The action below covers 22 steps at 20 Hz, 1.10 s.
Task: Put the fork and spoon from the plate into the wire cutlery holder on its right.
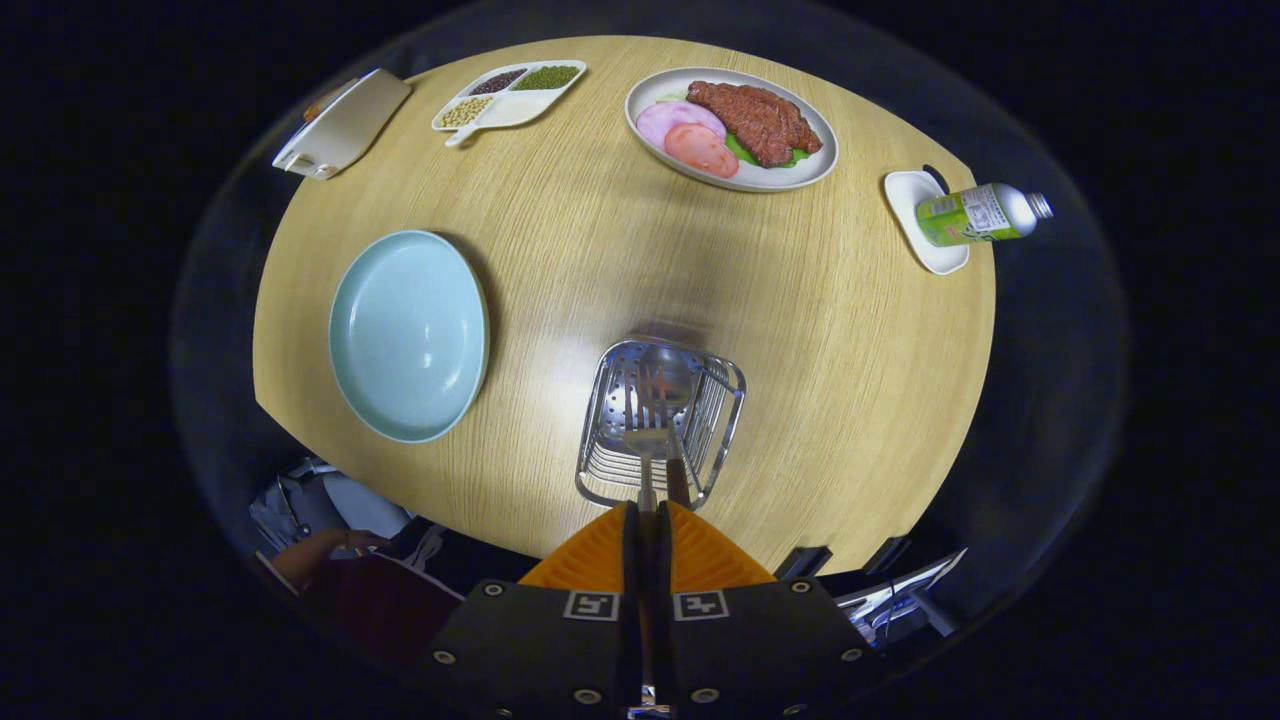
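Gripper view: gripper [648,510] is closed on the spoon [652,420] handle above the wire cutlery holder [725,420]; blue plate [408,335] left of it lies bare, so the task looks nearly finished.

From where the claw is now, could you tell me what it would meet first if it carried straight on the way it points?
The claw, shut on a utensil handle, points into the wire cutlery holder. It would likely meet the holder's rim or perforated base first; depth is unclear.
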{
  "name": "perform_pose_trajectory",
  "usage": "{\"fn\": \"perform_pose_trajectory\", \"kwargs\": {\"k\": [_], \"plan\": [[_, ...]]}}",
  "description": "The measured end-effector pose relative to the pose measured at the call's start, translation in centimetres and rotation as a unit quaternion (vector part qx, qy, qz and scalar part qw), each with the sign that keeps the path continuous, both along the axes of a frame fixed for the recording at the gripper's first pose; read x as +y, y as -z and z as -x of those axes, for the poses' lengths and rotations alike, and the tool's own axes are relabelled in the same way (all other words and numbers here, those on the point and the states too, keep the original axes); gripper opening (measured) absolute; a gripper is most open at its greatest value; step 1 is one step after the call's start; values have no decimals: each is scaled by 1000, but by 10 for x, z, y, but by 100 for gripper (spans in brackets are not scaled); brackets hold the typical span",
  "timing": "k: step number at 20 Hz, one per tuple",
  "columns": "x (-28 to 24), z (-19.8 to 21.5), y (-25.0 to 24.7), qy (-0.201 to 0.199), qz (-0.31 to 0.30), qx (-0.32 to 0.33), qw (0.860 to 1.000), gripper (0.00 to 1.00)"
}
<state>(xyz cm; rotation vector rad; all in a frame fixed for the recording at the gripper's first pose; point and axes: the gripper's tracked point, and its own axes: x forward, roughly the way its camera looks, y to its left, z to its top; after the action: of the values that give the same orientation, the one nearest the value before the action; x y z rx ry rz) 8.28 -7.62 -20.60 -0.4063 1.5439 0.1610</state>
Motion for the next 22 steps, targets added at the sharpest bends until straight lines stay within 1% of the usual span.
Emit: {"fn": "perform_pose_trajectory", "kwargs": {"k": [2,3,4,6,8,9,10,12,13,14,15,17,19,20,22], "plan": [[-3,-6,5,-1,6,-7,1000,7],[-3,-8,4,-2,4,-11,1000,11],[-2,-8,5,-1,3,-15,1000,12],[2,-8,0,3,-8,-24,1000,14],[6,-13,-13,3,-18,-55,998,31],[7,-14,-19,7,-25,-75,997,48],[7,-14,-25,12,-37,-96,995,55],[20,-16,-45,27,-81,-149,985,73],[28,-15,-58,33,-103,-179,978,82],[33,-16,-70,37,-125,-212,969,85],[35,-16,-85,41,-139,-245,959,91],[35,-13,-111,45,-160,-311,936,99],[30,-11,-136,55,-172,-376,909,99],[25,-8,-147,63,-178,-407,894,99],[15,2,-163,78,-183,-455,868,98]]}}
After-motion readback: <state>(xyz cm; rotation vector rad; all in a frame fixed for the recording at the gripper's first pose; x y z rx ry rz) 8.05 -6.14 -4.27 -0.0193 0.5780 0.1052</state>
